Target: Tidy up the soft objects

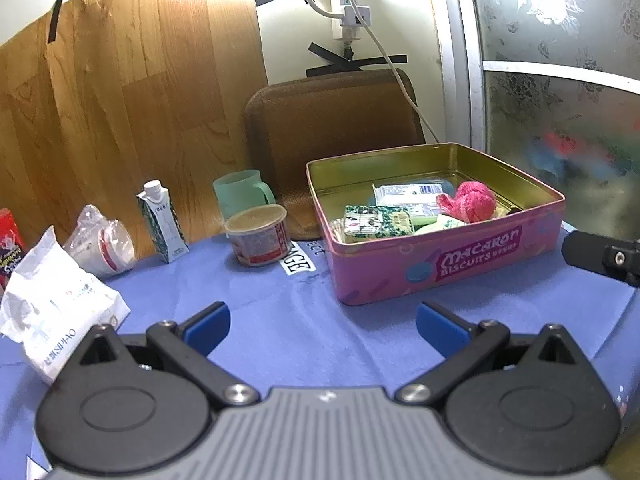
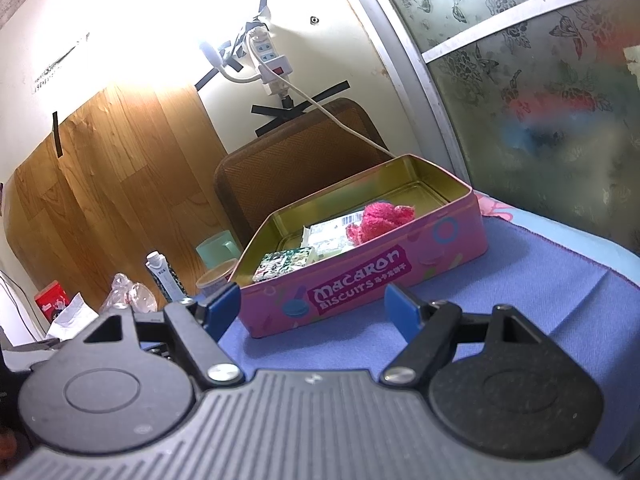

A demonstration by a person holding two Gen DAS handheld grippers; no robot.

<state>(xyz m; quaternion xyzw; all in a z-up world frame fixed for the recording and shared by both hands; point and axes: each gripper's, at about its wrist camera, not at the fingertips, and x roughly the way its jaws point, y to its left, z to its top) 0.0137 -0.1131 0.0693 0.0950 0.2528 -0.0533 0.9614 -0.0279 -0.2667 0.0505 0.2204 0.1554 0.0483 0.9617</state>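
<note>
Left wrist view: the left gripper (image 1: 322,326) hovers over a blue cloth (image 1: 288,312), its blue-padded jaws spread wide with nothing between them. Just beyond it, right of centre, sits a pink tin (image 1: 444,256), lid off. Inside the tin, a pink fuzzy cloth (image 1: 468,202) lies at the right, resting on a white packet (image 1: 408,196). A green patterned pack (image 1: 374,220) lies at the tin's near left. Left of the tin, on the cloth, stands a small tub (image 1: 260,240), with a pale green mug (image 1: 240,194) behind it. Further left stand a small carton (image 1: 162,222), a crumpled clear bag (image 1: 102,244), and a white tissue pack (image 1: 56,304) near the left edge. A red box (image 1: 10,240) shows at the far left edge. A brown cushion (image 1: 332,128) leans on the wall behind the tin. A black part of the right gripper (image 1: 600,258) pokes in at the right edge.

Right wrist view: the right gripper (image 2: 314,308) also hangs above the blue cloth (image 2: 520,292), jaws parted and empty. The tin (image 2: 360,280) lies just ahead, tilted in this view. The fuzzy cloth (image 2: 378,218) sits inside it toward the far right, beside the white packet (image 2: 328,232), with the patterned pack (image 2: 284,262) at the near left. The mug (image 2: 218,248), carton (image 2: 162,274) and clear bag (image 2: 128,296) stand to the left of the tin.
</note>
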